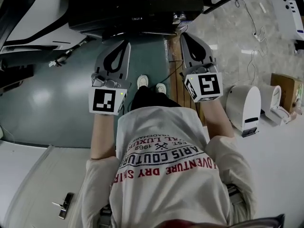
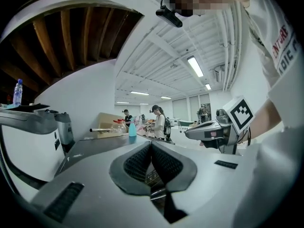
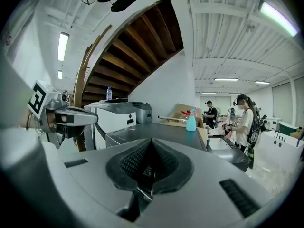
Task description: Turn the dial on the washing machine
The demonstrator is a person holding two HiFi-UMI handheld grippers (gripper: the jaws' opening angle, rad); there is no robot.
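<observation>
In the head view I hold both grippers out in front of my chest, over the floor, just short of a dark machine (image 1: 137, 6). My left gripper (image 1: 126, 42) and my right gripper (image 1: 183, 34) point at its near edge. Each gripper view shows the ribbed pads meeting at the tip with nothing between them: left gripper (image 2: 151, 143), right gripper (image 3: 151, 140). The machine's flat dark top (image 3: 161, 131) stretches away beyond the jaws. No dial shows in any view.
White appliances (image 1: 244, 108) and a cardboard box (image 1: 285, 91) stand at my right on the floor. A blue spray bottle (image 3: 191, 122) sits at the far end of the dark top. A white machine (image 3: 114, 115) stands under a wooden stair. People (image 3: 244, 120) work farther back.
</observation>
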